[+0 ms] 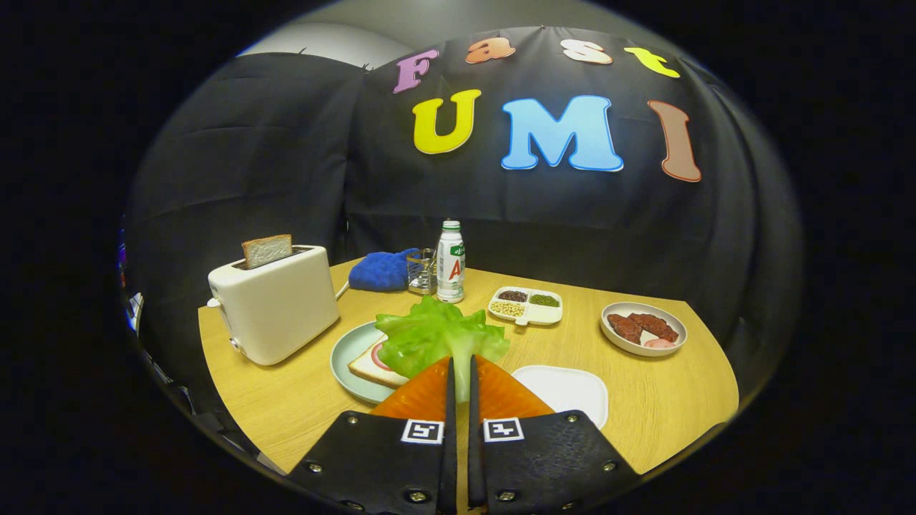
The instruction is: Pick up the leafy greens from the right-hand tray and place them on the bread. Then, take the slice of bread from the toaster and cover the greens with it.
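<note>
My gripper point(459, 366) is shut on the stem of the leafy greens point(438, 335), and the leaf fans out just ahead of the fingertips. Under and beyond the leaf, a slice of bread point(368, 366) with a red-rimmed round slice on it lies on a pale green plate point(346, 350). The greens hang over the plate's right half and hide part of the bread. Left of the plate stands a white toaster point(275, 304) with a slice of bread point(266, 249) sticking up from its slot. A white tray point(569, 390) lies to the right of the fingers.
Behind the plate are a white bottle point(451, 262), a small glass point(422, 271) and a blue cloth point(383, 271). A divided dish of beans point(526, 305) and a bowl of meat point(643, 328) sit further right. The wooden table point(658, 400) ends near the fingers.
</note>
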Available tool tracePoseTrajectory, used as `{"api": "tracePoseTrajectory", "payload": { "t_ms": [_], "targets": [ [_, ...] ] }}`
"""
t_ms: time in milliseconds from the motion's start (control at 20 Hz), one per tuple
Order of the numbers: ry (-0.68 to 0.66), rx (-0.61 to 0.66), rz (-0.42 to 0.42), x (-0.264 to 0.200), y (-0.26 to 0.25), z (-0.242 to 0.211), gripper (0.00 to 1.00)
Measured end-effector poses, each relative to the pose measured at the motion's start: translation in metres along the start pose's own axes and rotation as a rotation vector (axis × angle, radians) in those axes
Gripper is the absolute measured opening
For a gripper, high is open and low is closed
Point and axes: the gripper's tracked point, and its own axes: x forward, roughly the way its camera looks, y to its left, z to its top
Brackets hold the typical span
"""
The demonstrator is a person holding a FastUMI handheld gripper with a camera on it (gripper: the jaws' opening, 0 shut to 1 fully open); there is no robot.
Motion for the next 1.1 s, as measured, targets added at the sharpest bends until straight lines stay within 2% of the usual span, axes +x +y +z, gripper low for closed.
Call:
{"api": "tracePoseTrajectory", "payload": {
  "t_ms": [650,1100],
  "targets": [
    [0.047,0.022,0.061,0.062,0.055,-0.014,0.06],
    [0.128,0.034,0.067,0.089,0.066,-0.036,0.06]
  ]
}}
